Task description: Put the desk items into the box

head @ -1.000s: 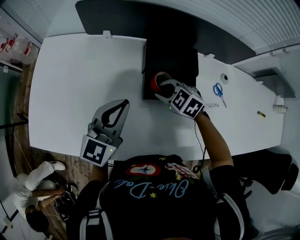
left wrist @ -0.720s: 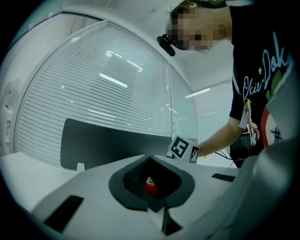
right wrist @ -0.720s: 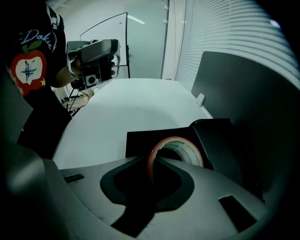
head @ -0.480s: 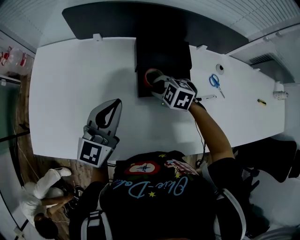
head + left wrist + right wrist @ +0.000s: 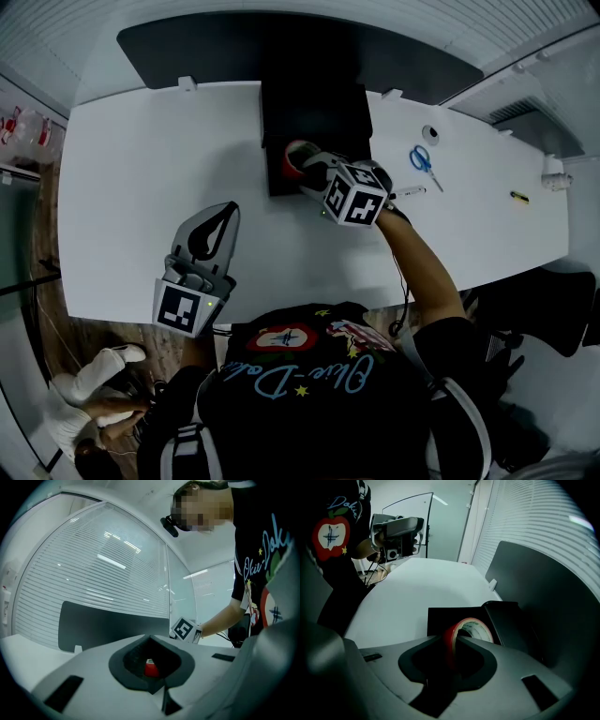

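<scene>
A red tape roll [image 5: 298, 159] stands tilted at the near left corner of the black box [image 5: 314, 112], which sits at the desk's far middle. My right gripper [image 5: 309, 173] reaches down to it. In the right gripper view the red tape roll [image 5: 471, 627] has its wall between the jaws of that gripper [image 5: 452, 644], over the box [image 5: 506, 620]. These jaws have just been opening and stand close on either side of the wall. My left gripper [image 5: 228, 211] hovers level over the desk's near left, shut and empty. Between its tips [image 5: 151, 638] the tape roll [image 5: 151, 667] shows far off.
Blue-handled scissors [image 5: 424, 161], a pen [image 5: 410, 194], a small round item [image 5: 430, 133] and a yellow item [image 5: 518, 196] lie on the desk's right side. A dark panel [image 5: 281, 47] stands along the back edge. A person [image 5: 84, 403] crouches on the floor at the left.
The head view has shifted, so everything sits a little further left and higher. The right gripper has rolled slightly with the tape at the box's near left corner. The left gripper kept still.
</scene>
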